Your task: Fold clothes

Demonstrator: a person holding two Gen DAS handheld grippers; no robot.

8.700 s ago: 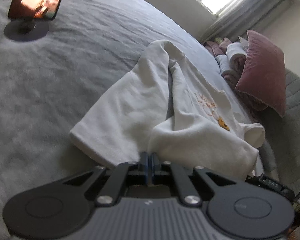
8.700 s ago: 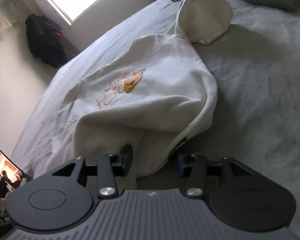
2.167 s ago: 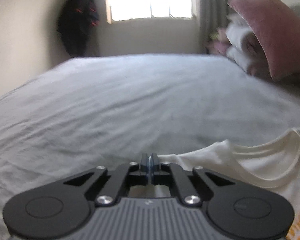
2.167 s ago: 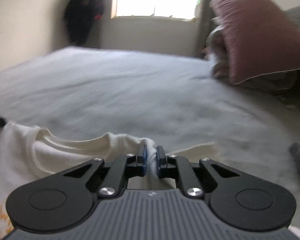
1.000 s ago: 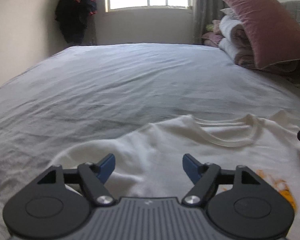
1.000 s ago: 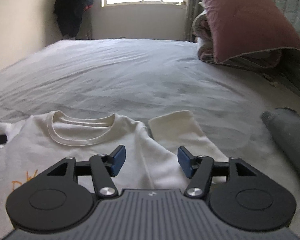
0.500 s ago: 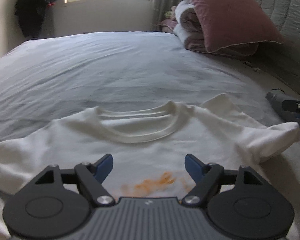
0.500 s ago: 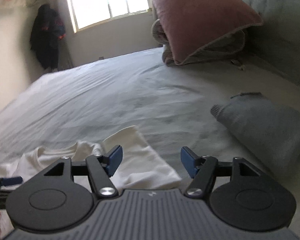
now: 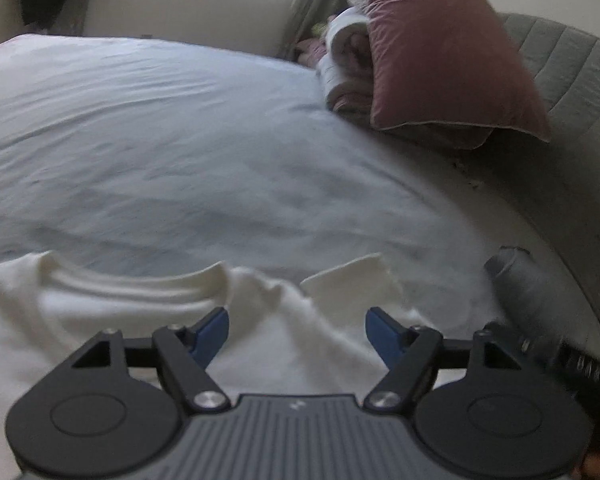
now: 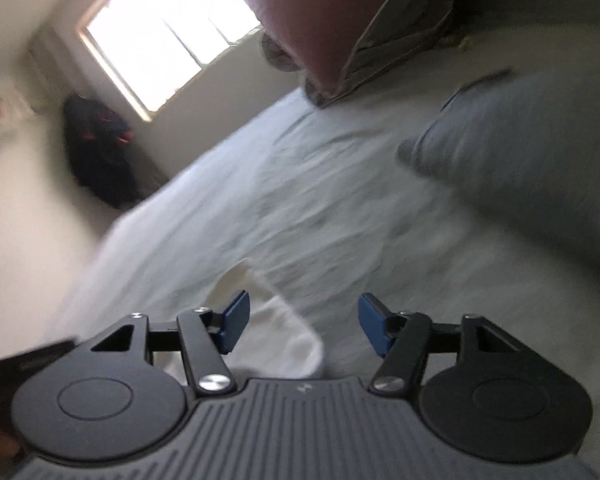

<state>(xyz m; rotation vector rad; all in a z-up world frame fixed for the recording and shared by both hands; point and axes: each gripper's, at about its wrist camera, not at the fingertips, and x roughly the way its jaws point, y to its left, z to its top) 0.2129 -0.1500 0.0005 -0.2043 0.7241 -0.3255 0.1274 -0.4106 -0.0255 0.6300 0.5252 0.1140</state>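
A cream T-shirt (image 9: 112, 312) lies flat on the grey bed sheet (image 9: 160, 152), collar toward the window. Its right sleeve (image 9: 352, 284) sticks out near the bed's edge. My left gripper (image 9: 298, 334) hovers over the shirt's right shoulder, its jaws closing, blue pads apart with only cloth lying below them. In the tilted, blurred right wrist view my right gripper (image 10: 304, 326) hangs over the sleeve (image 10: 276, 328), jaws closing too, pads clear of the cloth. The right gripper's body shows at the left wrist view's lower right edge.
A folded grey garment (image 9: 520, 284) (image 10: 532, 160) lies right of the sleeve. A pink pillow (image 9: 440, 52) rests on rolled blankets (image 9: 348, 60) by the quilted headboard (image 9: 572, 80). A dark coat (image 10: 100, 152) hangs beside the window (image 10: 168, 36).
Both grippers have swung right along the shirt: the left from the chest print to the right shoulder, the right onto the sleeve while rolling so its view tilts. Both pairs of jaws stayed apart.
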